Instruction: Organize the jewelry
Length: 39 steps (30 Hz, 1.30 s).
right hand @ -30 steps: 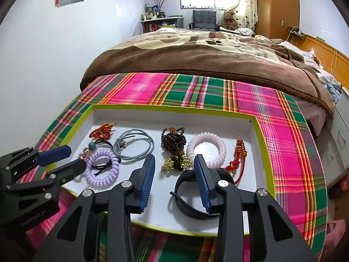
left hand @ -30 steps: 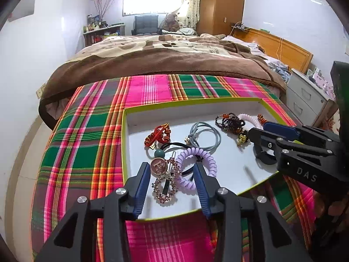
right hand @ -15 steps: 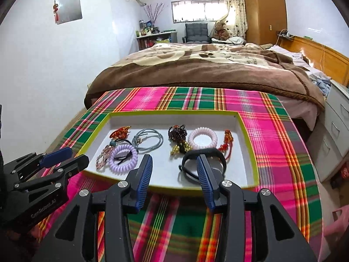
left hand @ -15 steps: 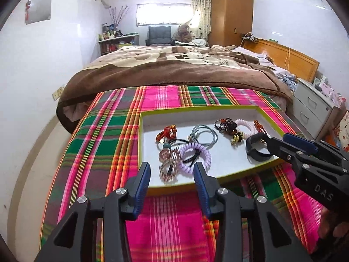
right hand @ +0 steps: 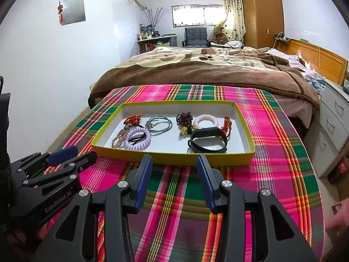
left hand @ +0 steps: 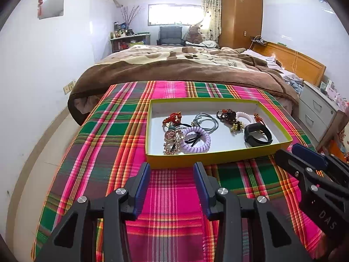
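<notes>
A yellow-rimmed tray (left hand: 209,156) (right hand: 174,158) with a white floor sits on the plaid cloth. In it lie a purple coil hair tie (left hand: 196,140) (right hand: 137,140), a grey elastic (left hand: 206,122), a rhinestone clip (left hand: 172,140), a red ornament (left hand: 173,118), dark beads (left hand: 226,115), a pink coil tie (right hand: 206,120) and a black wristband (left hand: 258,135) (right hand: 208,143). My left gripper (left hand: 172,170) is open and empty, in front of the tray's near wall. My right gripper (right hand: 174,161) is open and empty, also just short of that wall.
The plaid cloth (left hand: 102,152) covers the table, which butts against a bed with a brown blanket (left hand: 185,69). White drawers (right hand: 333,126) stand at the right. A white wall lies to the left. Each gripper shows in the other's view: right (left hand: 305,163), left (right hand: 65,159).
Both grippers have pulled back from over the tray to in front of its near wall. The black wristband now lies free in the tray. Both stay open.
</notes>
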Tool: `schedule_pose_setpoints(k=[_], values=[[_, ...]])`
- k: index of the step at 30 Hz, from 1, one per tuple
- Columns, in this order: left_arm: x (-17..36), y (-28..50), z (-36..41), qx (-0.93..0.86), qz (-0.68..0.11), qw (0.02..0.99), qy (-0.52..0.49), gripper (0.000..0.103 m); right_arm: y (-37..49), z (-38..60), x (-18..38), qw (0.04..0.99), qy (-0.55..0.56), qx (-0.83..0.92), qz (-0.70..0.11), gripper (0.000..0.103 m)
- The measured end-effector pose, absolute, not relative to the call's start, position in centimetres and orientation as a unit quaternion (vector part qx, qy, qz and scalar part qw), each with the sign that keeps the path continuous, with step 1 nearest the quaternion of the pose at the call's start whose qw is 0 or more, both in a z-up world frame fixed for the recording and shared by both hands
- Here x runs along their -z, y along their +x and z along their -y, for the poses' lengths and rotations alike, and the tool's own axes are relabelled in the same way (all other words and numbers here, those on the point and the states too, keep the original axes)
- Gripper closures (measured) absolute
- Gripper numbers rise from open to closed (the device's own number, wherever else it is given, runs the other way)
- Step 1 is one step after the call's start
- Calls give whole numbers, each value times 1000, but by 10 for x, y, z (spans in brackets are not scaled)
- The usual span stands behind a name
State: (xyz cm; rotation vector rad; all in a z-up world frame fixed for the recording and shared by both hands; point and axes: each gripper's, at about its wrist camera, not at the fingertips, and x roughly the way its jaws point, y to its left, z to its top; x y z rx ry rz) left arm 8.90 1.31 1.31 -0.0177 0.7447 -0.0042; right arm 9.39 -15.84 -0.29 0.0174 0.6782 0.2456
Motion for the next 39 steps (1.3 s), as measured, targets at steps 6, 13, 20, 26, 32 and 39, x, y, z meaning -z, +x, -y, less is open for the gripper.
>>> schedule_pose_setpoints(k=[6,13,20,26,32,39], values=[[-17,81,-15,4,-356,934,-15,62,86,157,2,937,6,-119,-329,60],[-21,76,-17,3,-351,936,-15,62,81,155,1,937,8,-120,-327,60],[-22,73,-16,5,-351,936,-15,62,80,155,0,937,8,-122,-327,60],[-23,71,-15,5,-350,937,-14,62,79,155,0,937,10,-122,-327,60],[-24,69,-15,4,-349,937,-14,62,78,155,0,937,12,-121,-327,60],[-27,67,-12,7,-348,937,-12,62,78,157,0,937,15,-120,-329,60]])
